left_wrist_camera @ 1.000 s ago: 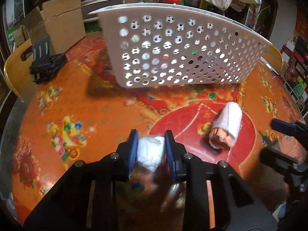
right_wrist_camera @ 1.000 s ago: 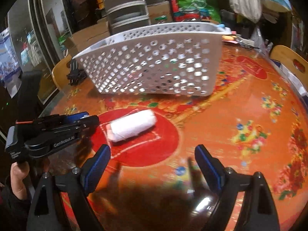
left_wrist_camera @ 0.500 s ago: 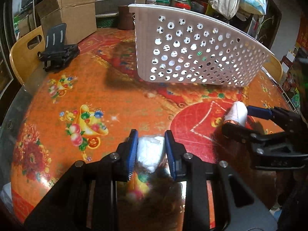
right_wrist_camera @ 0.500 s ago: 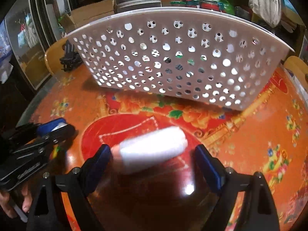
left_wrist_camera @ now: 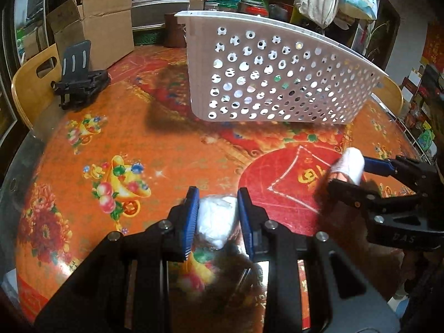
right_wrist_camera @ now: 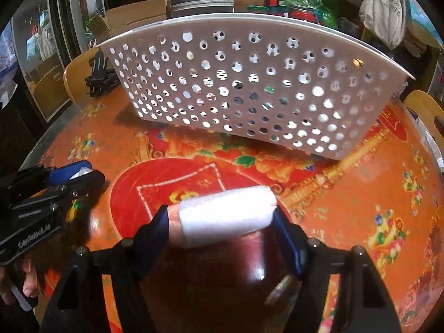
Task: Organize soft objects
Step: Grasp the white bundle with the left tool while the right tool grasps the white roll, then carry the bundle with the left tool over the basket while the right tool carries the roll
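Observation:
My left gripper (left_wrist_camera: 217,219) is shut on a white crumpled soft wad (left_wrist_camera: 216,223) and holds it just above the orange table. It also shows in the right wrist view (right_wrist_camera: 72,176) at the left. My right gripper (right_wrist_camera: 222,222) is shut on a white and orange rolled cloth (right_wrist_camera: 226,217), gripping it by its two ends. The roll also shows in the left wrist view (left_wrist_camera: 348,165) at the right, held in that gripper. A white perforated basket (left_wrist_camera: 277,77) stands beyond both, also in the right wrist view (right_wrist_camera: 249,88).
A round table with an orange and red flowered cover (left_wrist_camera: 138,144) carries everything. A black phone stand (left_wrist_camera: 79,80) sits at the far left. Wooden chairs (left_wrist_camera: 30,88) stand at the table's edge. Cardboard boxes (left_wrist_camera: 100,25) and clutter lie behind.
My right gripper has moved in over the rolled cloth and closed on its ends. The left gripper, still holding the white wad, has shifted so the basket lies further right.

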